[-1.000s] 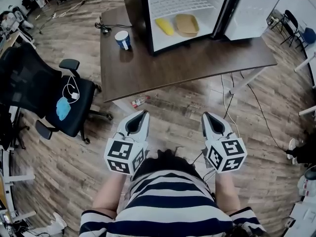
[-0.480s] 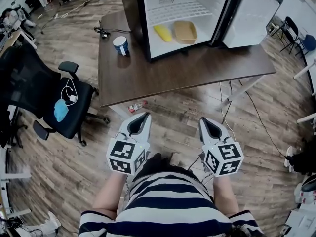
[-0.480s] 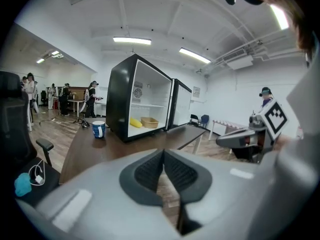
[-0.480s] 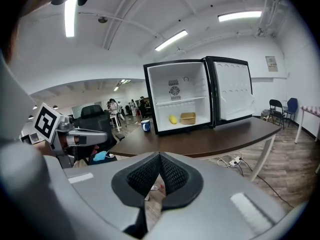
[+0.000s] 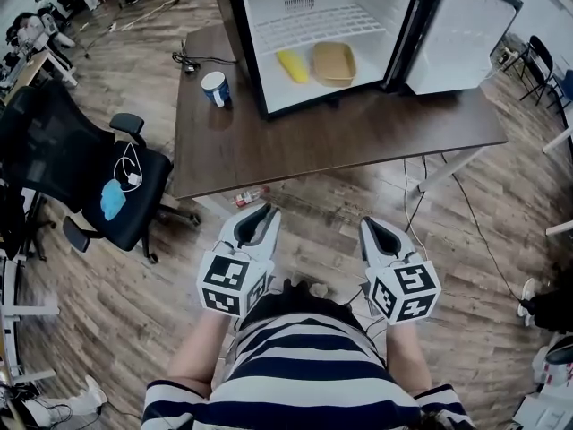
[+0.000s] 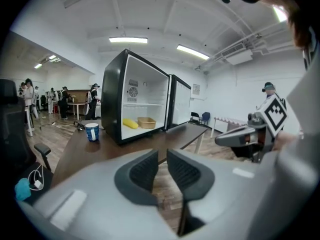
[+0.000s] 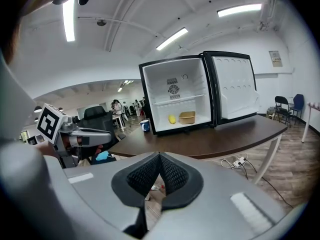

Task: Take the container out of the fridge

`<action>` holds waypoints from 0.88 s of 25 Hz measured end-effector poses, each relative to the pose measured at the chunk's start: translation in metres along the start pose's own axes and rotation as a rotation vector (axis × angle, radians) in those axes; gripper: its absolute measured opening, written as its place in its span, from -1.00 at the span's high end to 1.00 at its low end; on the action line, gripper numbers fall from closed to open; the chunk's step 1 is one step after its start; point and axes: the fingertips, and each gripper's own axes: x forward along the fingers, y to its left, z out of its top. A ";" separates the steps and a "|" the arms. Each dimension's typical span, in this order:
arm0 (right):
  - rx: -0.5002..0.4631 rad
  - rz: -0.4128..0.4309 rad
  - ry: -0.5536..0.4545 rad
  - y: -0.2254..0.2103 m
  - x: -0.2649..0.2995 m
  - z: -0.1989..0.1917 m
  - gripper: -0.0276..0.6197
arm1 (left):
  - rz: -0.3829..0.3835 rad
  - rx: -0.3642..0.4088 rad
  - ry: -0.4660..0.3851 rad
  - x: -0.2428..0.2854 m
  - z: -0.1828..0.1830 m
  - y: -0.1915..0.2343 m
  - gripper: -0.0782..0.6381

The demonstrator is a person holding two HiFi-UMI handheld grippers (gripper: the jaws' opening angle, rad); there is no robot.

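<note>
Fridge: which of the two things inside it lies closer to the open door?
The tan container. It sits on the side of the open door, while the yellow thing lies on its other side.

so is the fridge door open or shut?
Open. The door of the fridge is swung out to the right, and the white inside shows, with the container and a yellow item on its floor.
</note>
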 end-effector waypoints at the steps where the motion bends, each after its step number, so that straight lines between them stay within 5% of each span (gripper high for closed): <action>1: -0.001 0.004 0.001 -0.004 0.001 0.000 0.92 | 0.001 0.002 -0.001 0.004 0.001 -0.002 0.78; 22: -0.003 0.026 0.021 -0.050 0.028 -0.001 0.92 | -0.065 0.116 0.034 0.082 0.016 -0.025 0.78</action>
